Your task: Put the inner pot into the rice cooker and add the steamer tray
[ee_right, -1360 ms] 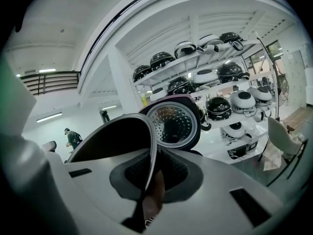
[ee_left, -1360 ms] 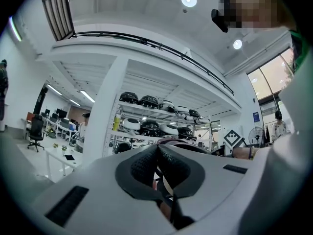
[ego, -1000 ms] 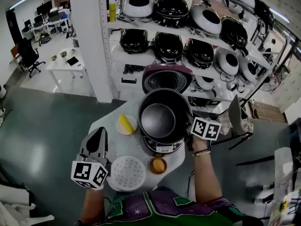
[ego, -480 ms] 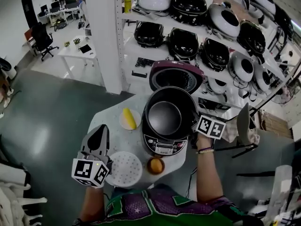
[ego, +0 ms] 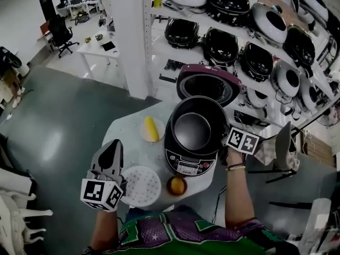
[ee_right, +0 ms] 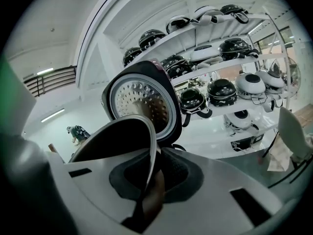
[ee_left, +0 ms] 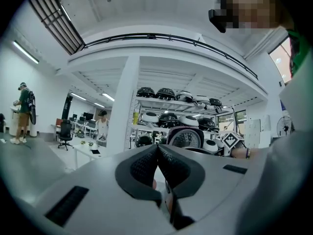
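Item one, nearest me: the steamer tray (ego: 141, 186), white and perforated, lay flat on the table (ego: 149, 155) at seven o'clock from the rice cooker (ego: 186, 167), untouched. At six o'clock from the cooker stood a small bowl (ego: 177, 185) with something orange in it. Item two: my left claw (ego: 113, 145), pads pressed together on nothing, hung just at ten o'clock of the tray. Item three: my right claw (ee_right: 154, 163) was pinching the inner pot (ego: 191, 133) by its rim at three o'clock. Change noted: a second before, the pot rode higher over the cooker's mouth; my right claw had since come down, and the pot looked sunk inside the body, probably seated. I judged release due next, then the tray. Farther off: a corn dish (ego: 151, 129) at ten o'clock, the open lid (ego: 204, 84) at twelve, and shelves (ego: 239, 41) of cookers beyond.
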`<move>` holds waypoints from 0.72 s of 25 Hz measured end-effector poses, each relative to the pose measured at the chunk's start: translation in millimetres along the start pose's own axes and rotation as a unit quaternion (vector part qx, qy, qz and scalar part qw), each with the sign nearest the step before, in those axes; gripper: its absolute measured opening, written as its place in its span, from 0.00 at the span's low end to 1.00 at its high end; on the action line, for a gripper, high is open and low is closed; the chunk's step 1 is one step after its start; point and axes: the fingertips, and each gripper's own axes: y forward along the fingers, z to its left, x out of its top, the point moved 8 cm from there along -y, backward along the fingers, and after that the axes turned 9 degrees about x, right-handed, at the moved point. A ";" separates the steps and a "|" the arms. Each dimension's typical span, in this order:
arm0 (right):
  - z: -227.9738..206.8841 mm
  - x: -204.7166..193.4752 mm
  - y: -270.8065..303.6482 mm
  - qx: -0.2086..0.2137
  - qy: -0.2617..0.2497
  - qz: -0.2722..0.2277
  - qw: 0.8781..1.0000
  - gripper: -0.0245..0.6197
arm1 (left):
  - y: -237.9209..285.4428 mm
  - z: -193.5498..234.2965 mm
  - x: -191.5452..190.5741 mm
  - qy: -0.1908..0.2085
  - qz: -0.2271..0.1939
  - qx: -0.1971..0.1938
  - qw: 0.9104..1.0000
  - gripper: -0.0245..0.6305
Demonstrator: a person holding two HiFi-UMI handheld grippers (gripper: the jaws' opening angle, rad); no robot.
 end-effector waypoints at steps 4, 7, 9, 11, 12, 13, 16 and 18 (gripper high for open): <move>-10.3 -7.9 6.9 -0.001 0.004 0.013 1.000 0.10 | 0.2 -1.5 -4.4 0.000 0.003 0.005 1.000 0.07; -16.3 -16.4 12.3 -0.001 0.005 0.026 1.000 0.10 | 1.2 -3.6 -5.0 0.004 0.006 0.008 1.000 0.07; -20.1 -21.2 16.5 0.000 0.007 0.031 0.999 0.10 | 2.3 -4.5 -6.8 0.007 0.008 0.010 1.000 0.07; -24.9 -24.6 21.3 0.001 0.012 0.035 0.999 0.10 | 3.7 -6.2 -8.3 0.009 0.011 0.012 1.000 0.07; -27.4 -26.0 23.8 0.002 0.014 0.038 0.999 0.10 | 4.7 -7.2 -8.6 0.010 0.013 0.014 1.000 0.07; -29.7 -27.4 26.1 0.002 0.016 0.041 0.999 0.10 | 5.7 -7.8 -9.1 0.012 0.014 0.015 1.000 0.07; -35.6 -31.5 33.0 0.002 0.017 0.048 0.999 0.10 | 8.6 -9.2 -9.5 0.012 0.017 0.020 1.000 0.07; -38.0 -34.3 37.6 0.001 0.016 0.053 0.998 0.10 | 11.2 -9.1 -10.9 0.011 0.019 0.024 0.999 0.07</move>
